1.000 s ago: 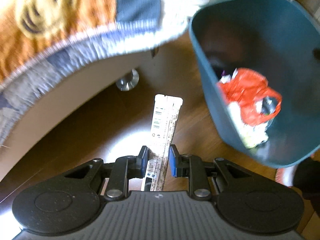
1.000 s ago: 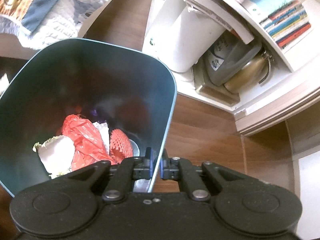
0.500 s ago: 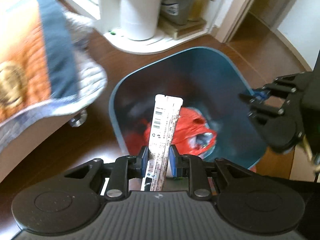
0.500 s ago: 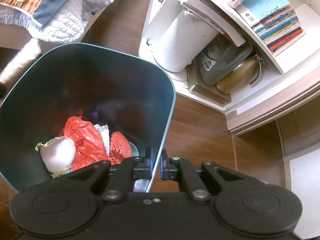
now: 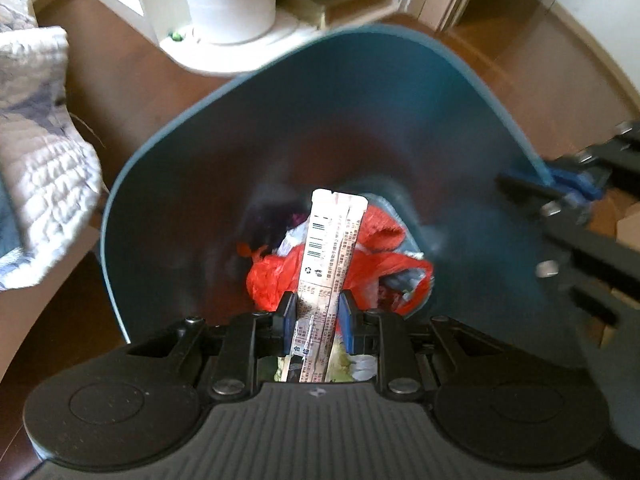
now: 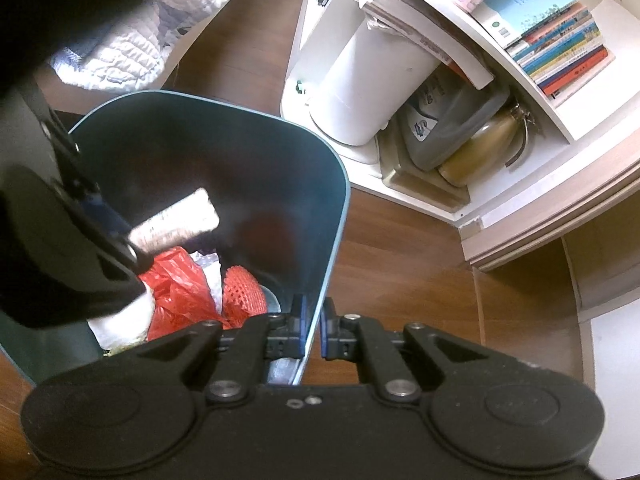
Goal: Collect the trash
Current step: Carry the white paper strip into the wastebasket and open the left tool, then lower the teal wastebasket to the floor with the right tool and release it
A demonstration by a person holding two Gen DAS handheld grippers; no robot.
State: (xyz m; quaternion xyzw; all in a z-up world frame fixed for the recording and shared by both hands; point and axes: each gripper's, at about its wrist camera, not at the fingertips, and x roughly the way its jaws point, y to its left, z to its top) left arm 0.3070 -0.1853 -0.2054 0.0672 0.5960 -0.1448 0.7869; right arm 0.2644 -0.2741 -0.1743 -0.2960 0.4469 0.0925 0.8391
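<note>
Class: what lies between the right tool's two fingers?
The teal bin's side wall: the right tool is clamped on its rim, plain in the right wrist view.

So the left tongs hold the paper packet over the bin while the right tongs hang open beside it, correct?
Not quite. The right tongs are shut on the teal bin's rim, as the right wrist view shows. The left tongs do hold the paper packet over it.

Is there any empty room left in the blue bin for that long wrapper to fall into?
Yes. The bin is bare along its dark far wall, behind the trash. The near bottom is crowded: red bag, red mesh, white wad. The left gripper holds the wrapper above them; the right gripper pinches the rim.
</note>
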